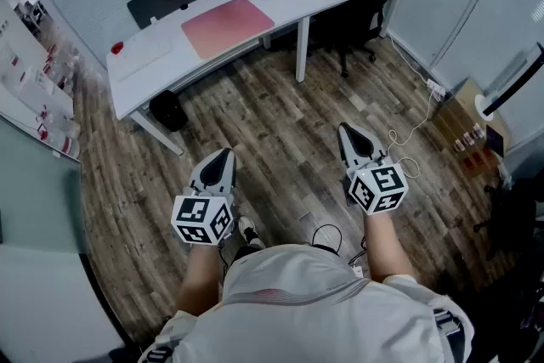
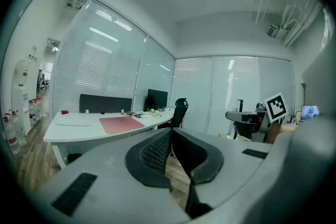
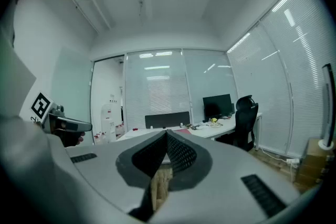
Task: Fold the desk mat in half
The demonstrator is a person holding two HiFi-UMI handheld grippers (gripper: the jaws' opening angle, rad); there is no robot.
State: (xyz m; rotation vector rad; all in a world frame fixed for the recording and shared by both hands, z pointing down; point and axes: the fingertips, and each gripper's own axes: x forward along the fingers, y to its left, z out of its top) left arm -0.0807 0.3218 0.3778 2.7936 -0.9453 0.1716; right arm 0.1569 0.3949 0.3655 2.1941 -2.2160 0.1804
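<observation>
Both hand-held grippers are clenched, nothing between their jaws. Left hand-held gripper (image 1: 223, 157) and right hand-held gripper (image 1: 348, 132) hover side by side over the wood floor (image 1: 272, 115), well apart from the white table (image 1: 153, 68). The pink desk mat (image 1: 227, 25) lies flat and unfolded by the table's front edge, near its middle.

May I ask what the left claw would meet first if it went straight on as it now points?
Probably the front edge of the white desk, near the pink desk mat; only floor lies between it and the left claw, though depth is unclear.
</observation>
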